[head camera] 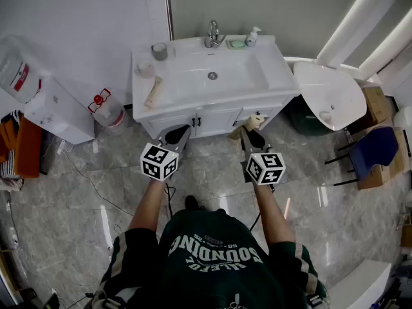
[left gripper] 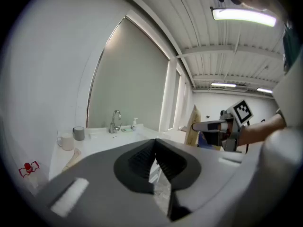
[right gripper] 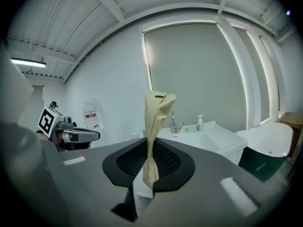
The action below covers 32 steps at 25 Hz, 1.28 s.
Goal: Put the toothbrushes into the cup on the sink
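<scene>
Wht sink (head camera: 193, 77), gry cup (head camera: 159, 51), tan pkt (right gripper: 155, 126)

One paper-wrapped toothbrush (right gripper: 156, 126), a slim beige packet creased at its waist, stands upright. It is pinched near its lower end between the fingers (right gripper: 132, 160) of the right gripper (right gripper: 150, 167), out in front of the sink's basin (head camera: 212, 76) and well apart from it. A second beige packet (head camera: 153, 93) lies flat on the white worktop (head camera: 143, 89) left of the basin, its length running front to back. Behind it, also left of the basin, a white mug (head camera: 146, 69) stands upright. Farther back, near the basin's rear left corner, a grey cup (head camera: 159, 51) stands upright too. Whether either vessel holds anything cannot be told.
</scene>
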Tool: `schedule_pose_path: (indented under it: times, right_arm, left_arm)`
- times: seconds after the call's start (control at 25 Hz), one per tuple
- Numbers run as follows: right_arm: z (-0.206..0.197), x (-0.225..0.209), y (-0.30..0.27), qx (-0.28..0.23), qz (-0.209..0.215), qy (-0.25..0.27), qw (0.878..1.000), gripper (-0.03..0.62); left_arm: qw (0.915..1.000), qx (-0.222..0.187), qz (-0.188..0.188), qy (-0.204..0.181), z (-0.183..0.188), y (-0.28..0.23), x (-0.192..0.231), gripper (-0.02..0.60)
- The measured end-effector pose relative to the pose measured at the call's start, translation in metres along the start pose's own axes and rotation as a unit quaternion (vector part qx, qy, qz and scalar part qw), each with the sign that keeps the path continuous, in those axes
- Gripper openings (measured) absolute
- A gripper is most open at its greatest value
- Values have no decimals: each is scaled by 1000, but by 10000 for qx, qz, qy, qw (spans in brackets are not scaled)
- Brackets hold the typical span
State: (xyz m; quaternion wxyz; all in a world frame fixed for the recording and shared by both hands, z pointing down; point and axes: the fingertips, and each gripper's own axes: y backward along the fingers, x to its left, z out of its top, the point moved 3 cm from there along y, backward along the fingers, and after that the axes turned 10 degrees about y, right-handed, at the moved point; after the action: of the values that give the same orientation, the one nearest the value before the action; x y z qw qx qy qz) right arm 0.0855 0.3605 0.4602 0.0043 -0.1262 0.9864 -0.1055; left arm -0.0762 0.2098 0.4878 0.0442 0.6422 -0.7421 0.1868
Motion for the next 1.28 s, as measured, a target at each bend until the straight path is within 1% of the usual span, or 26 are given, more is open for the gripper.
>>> schedule_pose_path:
  times: [0.16, 0.52, 0.84, 1.0, 1.28]
  right_arm:
    - [-2, 0, -3, -130, -11, -80, 9999, 43]
    - [-7, 4, -20, -14, -44, -262, 9996, 44]
    - [0, 29, -54, 5, 67, -281, 9996, 43]
    - [-4, 43, -66, 57, 96, -324, 9994, 43]
    - [-4, 45, -78, 88, 11, -331, 9994, 44]
  left_arm:
    - [10000, 9, 16, 17, -4, 0, 5, 51]
    - [10000, -20, 36, 65, 0, 3, 22, 51]
    - [9999, 16, 115, 76, 0, 18, 56, 51]
    - [9998, 52, 148, 92, 1, 27, 73, 51]
    - [9999, 79, 121, 89, 5, 27, 88, 51]
